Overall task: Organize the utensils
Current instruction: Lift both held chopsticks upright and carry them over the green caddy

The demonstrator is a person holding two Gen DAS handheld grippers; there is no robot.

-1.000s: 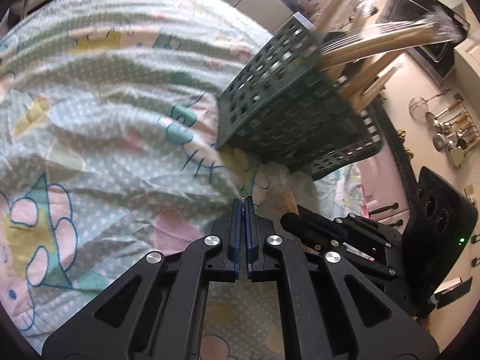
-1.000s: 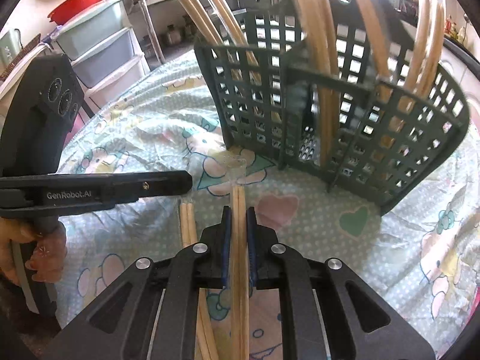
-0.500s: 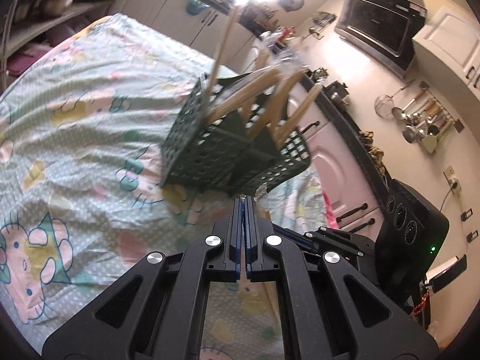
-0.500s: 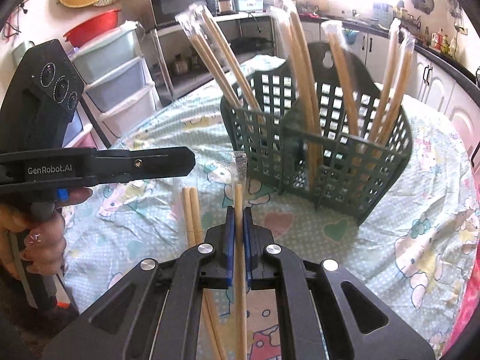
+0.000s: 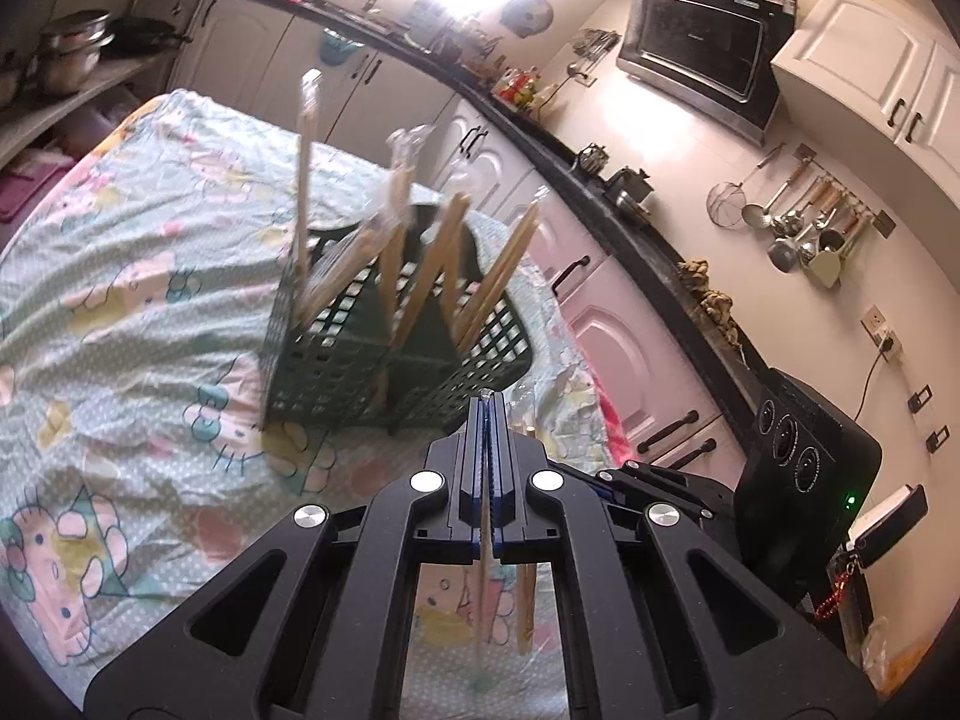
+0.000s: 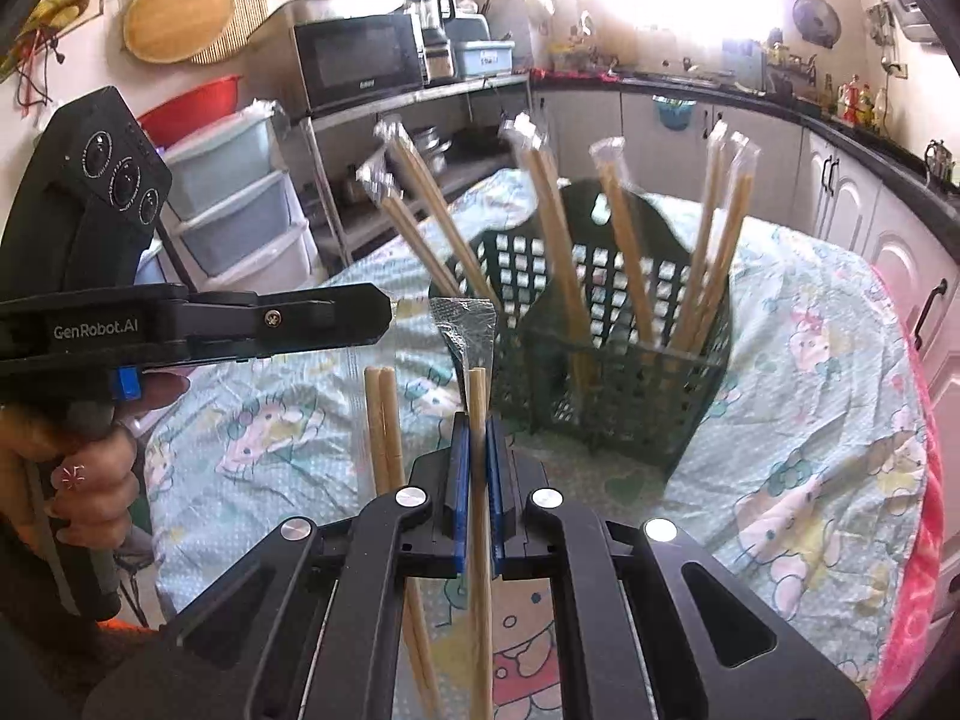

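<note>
1. Chopsticks (image 6: 478, 420), a wrapped pair, are sitting clamped between the right gripper (image 6: 476, 450) pads, wrapper end pointing toward the green basket (image 6: 630, 372).
2. Left gripper (image 5: 487, 420) is staying fully closed, apparently pinching only a thin clear wrapper edge; a second pair (image 6: 384, 420) is hanging beside.
3. Aiming well means tilting the tips downward over a free compartment, clearing the pairs already standing there.
4. "GenRobot.AI" is showing on the left tool's side.
</note>
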